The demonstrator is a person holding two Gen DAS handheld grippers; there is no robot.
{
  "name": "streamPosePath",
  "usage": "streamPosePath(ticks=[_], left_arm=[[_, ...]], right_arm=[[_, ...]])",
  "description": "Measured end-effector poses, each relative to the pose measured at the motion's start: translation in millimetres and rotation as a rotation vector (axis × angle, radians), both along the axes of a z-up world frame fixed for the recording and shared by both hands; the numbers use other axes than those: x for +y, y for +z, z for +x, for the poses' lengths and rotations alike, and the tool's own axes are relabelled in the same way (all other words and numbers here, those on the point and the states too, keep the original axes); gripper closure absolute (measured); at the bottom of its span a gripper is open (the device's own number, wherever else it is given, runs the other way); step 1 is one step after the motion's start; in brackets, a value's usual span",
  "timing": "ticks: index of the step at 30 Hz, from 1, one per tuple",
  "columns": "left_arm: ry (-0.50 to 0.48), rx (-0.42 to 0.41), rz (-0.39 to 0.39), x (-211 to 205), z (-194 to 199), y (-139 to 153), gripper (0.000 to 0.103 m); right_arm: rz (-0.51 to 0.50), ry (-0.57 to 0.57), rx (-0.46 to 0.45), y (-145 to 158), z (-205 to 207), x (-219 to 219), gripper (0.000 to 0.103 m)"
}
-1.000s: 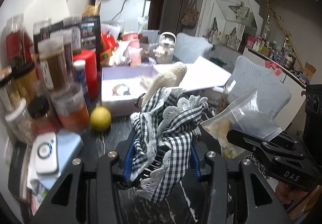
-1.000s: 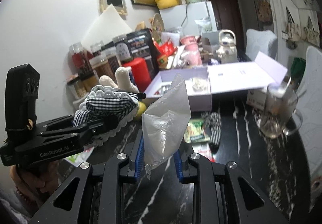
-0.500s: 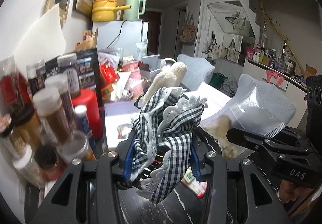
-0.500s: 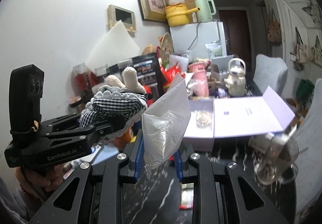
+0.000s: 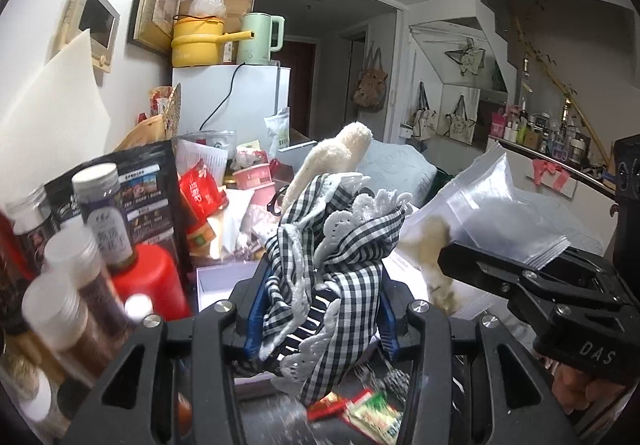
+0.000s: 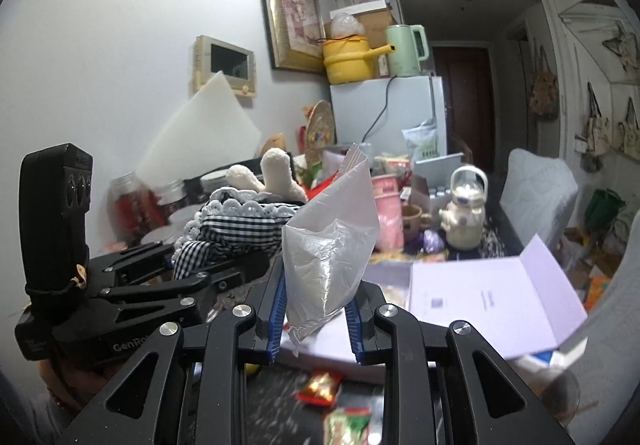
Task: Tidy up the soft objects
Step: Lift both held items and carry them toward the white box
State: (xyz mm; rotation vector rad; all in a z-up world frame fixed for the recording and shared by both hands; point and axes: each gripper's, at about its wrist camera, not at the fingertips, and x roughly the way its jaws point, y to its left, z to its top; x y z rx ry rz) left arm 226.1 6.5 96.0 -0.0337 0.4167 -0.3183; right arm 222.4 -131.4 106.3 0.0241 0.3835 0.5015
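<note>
My left gripper (image 5: 320, 313) is shut on a plush toy dressed in black-and-white checked cloth with white lace (image 5: 340, 257); its cream plush limb (image 5: 340, 153) sticks up above the cloth. In the right wrist view the same toy (image 6: 240, 225) shows at the left, held in the left gripper (image 6: 224, 269). My right gripper (image 6: 316, 309) is shut on a clear plastic zip bag (image 6: 332, 245), which stands up between its blue pads. From the left wrist view the bag (image 5: 488, 213) hangs to the right of the toy, with the right gripper (image 5: 472, 261) clamped on its lower edge.
Jars and a red canister (image 5: 148, 285) crowd the left side against the wall. An open lilac box (image 6: 480, 297) lies on the dark marble table, with snack packets (image 6: 320, 389) in front. A white teapot (image 6: 464, 213), a pink cup (image 6: 386, 217) and a white fridge (image 6: 388, 113) stand behind.
Both grippers have risen and moved forward together, carrying the toy and the bag. The table has dropped low in both views and the jars have slid down to the left.
</note>
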Motion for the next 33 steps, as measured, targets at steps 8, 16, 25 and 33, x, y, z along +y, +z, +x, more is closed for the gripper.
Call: streamPosePath(ticks=[8, 16, 25, 33], left_arm=[[0.0, 0.012, -0.023, 1, 55, 3, 0.059], [0.044, 0.008, 0.021, -4, 94, -4, 0.058], [0.089, 0.067, 0.064, 2, 127, -30, 0.058], [0.108, 0.169, 0.077, 11, 160, -55, 0.058]], right_arm=[[-0.009, -0.017, -0.003, 2, 45, 0, 0.077], [-0.002, -0.026, 0.022, -8, 89, 0, 0.077], [-0.017, -0.022, 0.082, -26, 135, 11, 0.077], [-0.048, -0.038, 0.151, -54, 169, 19, 0.077]])
